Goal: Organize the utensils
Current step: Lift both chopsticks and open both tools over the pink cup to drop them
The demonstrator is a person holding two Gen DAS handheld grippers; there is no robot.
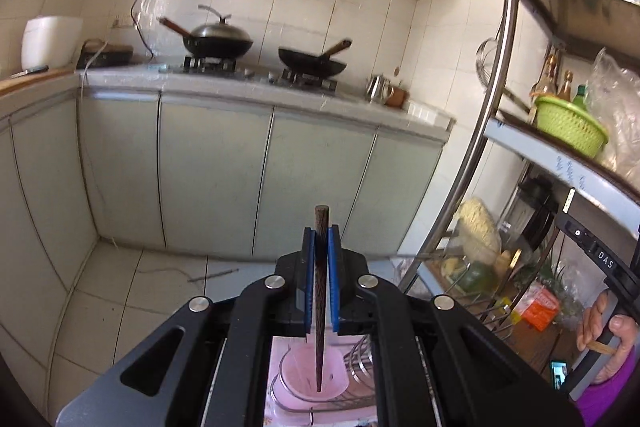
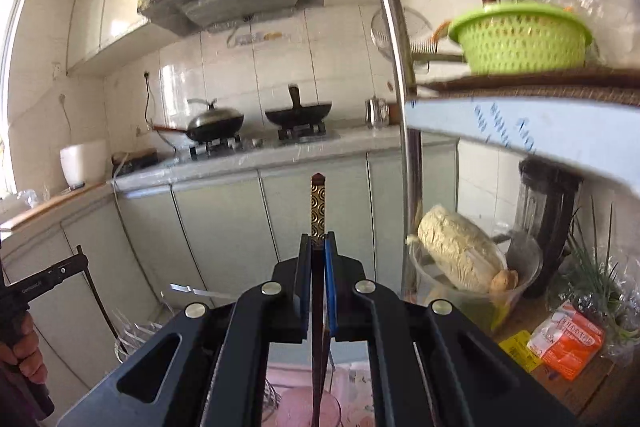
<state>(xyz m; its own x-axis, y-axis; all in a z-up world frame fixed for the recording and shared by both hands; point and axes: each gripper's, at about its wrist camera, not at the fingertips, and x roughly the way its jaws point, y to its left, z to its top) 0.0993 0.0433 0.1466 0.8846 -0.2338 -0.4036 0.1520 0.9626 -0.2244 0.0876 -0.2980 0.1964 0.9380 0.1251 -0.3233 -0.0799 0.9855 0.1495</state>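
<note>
Gripping one chopstick apiece: left gripper clamped on a dark wooden chopstick, right gripper clamped on a gold-patterned chopstick. Both held upright, thin ends pointing down, likely for dropping straight in. Directly beneath each pair of jaws, a pink holder in a wire rack, left tip just inside its mouth.

"DAS" on the black handle bar
</note>
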